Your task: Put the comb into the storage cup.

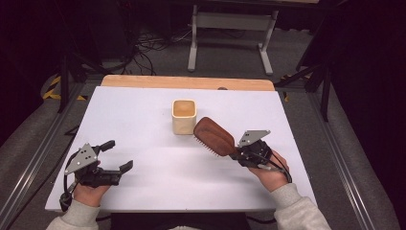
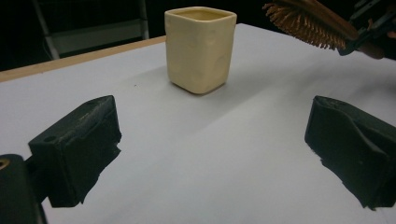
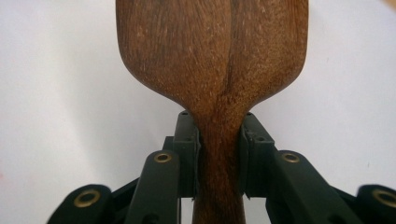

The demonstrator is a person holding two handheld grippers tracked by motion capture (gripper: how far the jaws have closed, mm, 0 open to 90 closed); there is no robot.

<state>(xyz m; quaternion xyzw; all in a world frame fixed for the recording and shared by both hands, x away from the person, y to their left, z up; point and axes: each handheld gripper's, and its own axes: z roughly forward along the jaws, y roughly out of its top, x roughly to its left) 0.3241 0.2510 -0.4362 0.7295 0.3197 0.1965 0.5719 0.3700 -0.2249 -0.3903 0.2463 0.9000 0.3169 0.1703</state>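
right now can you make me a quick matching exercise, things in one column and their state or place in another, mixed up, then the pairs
Things:
1. left hand-held gripper
2. right hand-held gripper
3. hairbrush
4. cup

States or places:
A. standing upright on the white table, nothing touching it
B. jaws wide apart with nothing between them
C. lifted off the table, bristles facing down
D. jaws clamped on a wooden handle

Pairs: 1-B, 2-D, 3-C, 4-A
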